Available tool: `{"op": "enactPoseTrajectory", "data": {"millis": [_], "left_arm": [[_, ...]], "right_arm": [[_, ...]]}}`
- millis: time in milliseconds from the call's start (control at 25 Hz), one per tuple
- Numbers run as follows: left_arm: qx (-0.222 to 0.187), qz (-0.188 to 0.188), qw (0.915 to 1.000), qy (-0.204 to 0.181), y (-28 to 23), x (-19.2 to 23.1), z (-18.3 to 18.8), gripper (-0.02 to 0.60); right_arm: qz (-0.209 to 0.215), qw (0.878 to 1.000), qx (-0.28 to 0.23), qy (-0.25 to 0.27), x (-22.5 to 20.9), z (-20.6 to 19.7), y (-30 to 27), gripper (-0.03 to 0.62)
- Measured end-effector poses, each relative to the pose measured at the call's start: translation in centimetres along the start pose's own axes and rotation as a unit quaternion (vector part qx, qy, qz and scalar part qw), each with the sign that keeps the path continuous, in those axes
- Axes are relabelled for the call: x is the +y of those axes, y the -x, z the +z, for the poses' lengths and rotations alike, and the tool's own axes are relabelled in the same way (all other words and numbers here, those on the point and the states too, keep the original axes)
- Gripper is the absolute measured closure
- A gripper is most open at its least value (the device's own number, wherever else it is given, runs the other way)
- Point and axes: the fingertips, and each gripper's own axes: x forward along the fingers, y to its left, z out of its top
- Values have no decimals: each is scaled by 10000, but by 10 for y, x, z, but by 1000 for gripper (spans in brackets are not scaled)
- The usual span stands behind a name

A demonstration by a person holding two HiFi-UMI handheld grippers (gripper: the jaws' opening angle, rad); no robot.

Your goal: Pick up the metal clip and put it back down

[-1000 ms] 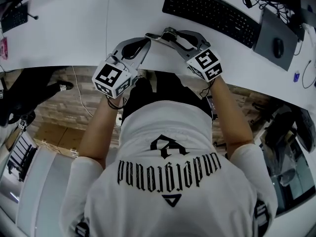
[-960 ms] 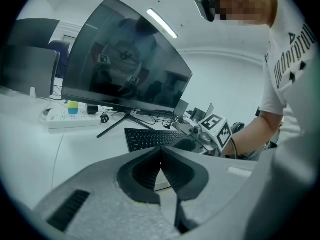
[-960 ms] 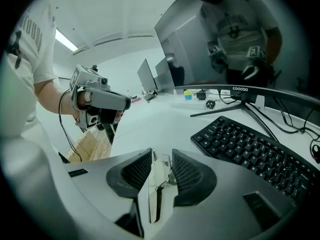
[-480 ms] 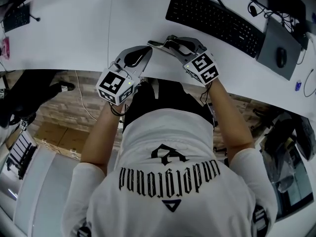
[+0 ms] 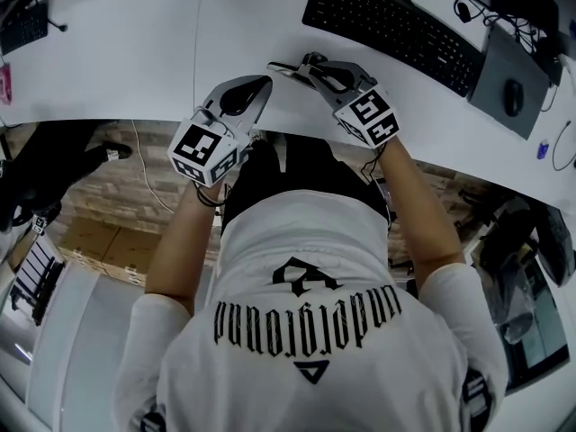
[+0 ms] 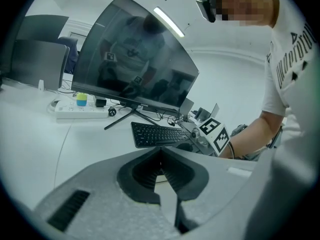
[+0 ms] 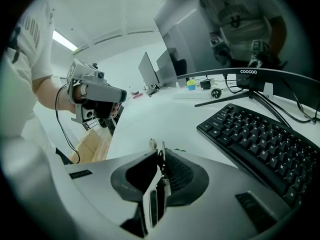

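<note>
My right gripper (image 7: pixel 160 156) has its jaws closed on the metal clip (image 7: pixel 154 201). The clip stands on its thin edge between the two pads. Its long axis runs along the jaws, and its end sticks out a little past their tips. In the head view the clip (image 5: pixel 283 67) points to my left, over the front part of the white desk (image 5: pixel 117 52). I cannot tell if it touches the desk.

My left gripper (image 6: pixel 161 159) holds nothing, and its jaws are together at the tips. In the head view it (image 5: pixel 264 83) points forward and a little to the right, so its tip is near the free end of the clip.

The black keyboard (image 5: pixel 387 25) lies just behind the right gripper (image 5: pixel 310 64), on its right side. Farther right there is a mouse (image 5: pixel 513 97) on a dark pad. A big monitor (image 6: pixel 135 69) stands behind the keyboard, and a white power strip (image 6: pixel 80 109) lies to its left.

Both my forearms reach forward over the desk edge. The marker cubes are on the side toward my body.
</note>
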Motion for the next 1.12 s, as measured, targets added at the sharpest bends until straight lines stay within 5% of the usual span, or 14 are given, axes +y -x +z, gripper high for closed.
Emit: {"op": "enactPoseTrajectory", "data": {"millis": [680,1120], "left_arm": [[-111,-215,9996,-144,48,-23,0,566],[-461,-591,9963,-414,98,-60,20,566]], "right_arm": [[-394,9988,-77,284,43,19,14,563],[-1135,9908,-491,553,87,64,53,563]]}}
